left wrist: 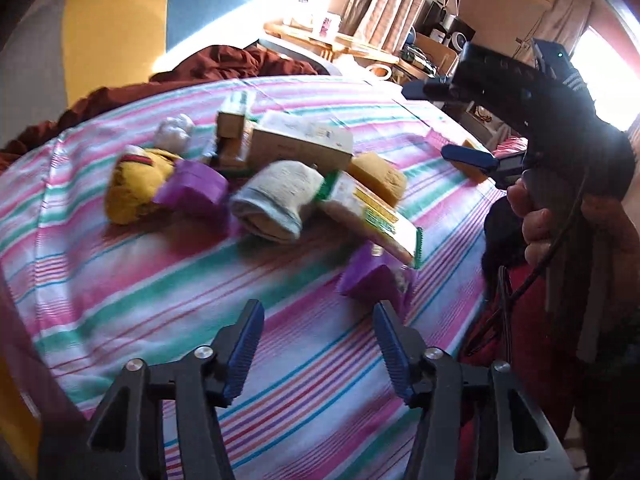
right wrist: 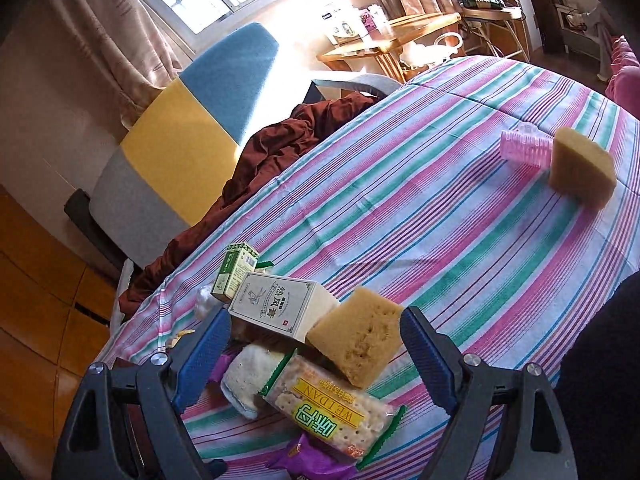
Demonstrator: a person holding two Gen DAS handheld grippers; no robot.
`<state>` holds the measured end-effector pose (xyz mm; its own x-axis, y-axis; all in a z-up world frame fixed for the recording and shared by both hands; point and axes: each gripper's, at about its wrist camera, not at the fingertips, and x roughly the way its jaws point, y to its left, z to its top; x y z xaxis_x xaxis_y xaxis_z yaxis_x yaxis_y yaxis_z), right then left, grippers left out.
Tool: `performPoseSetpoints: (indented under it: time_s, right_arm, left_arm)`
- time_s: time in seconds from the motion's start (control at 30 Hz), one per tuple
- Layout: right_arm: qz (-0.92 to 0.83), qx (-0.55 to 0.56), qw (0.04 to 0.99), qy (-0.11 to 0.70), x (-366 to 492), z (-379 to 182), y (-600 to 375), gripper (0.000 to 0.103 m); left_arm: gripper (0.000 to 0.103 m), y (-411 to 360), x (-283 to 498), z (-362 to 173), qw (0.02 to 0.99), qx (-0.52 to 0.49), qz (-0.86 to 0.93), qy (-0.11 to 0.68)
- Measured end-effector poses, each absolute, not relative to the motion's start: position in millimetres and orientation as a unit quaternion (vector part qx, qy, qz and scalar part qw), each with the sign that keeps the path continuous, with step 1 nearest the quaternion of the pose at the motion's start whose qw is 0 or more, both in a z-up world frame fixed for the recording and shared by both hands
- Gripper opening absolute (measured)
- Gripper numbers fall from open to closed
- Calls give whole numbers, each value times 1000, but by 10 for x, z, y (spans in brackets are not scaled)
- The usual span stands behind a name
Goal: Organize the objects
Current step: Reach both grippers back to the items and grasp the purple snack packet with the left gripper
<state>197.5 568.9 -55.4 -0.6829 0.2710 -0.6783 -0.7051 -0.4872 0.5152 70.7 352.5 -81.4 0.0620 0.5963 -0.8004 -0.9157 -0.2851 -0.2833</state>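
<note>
A pile of objects lies on the striped cloth (left wrist: 160, 312): a yellow plush (left wrist: 136, 188), purple packets (left wrist: 192, 190) (left wrist: 370, 278), a rolled sock (left wrist: 276, 204), a cracker pack (left wrist: 372, 220) (right wrist: 332, 408), a beige box (left wrist: 300, 140) (right wrist: 280, 308), a green box (right wrist: 234, 268) and a yellow sponge (left wrist: 378, 182) (right wrist: 358, 336). My left gripper (left wrist: 318, 348) is open and empty, short of the near purple packet. My right gripper (right wrist: 316, 356) is open above the pile, its fingers either side of the sponge and cracker pack; it also shows in the left wrist view (left wrist: 472, 158).
A second sponge (right wrist: 582, 168) and a pink hair roller (right wrist: 526, 148) lie far right on the cloth. A dark red blanket (right wrist: 272, 160) and a blue, yellow and grey chair (right wrist: 180, 132) stand beyond the far edge. A wooden side table (right wrist: 392, 40) stands by the window.
</note>
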Motion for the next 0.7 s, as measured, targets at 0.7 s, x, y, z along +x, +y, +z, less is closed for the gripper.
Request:
performPoseSetpoints:
  time_s: [0.7]
  right_arm:
    - [817, -253, 288, 432, 2028, -585, 5731, 88]
  left_arm:
    - [57, 4214, 814, -1097, 510, -561, 642, 112]
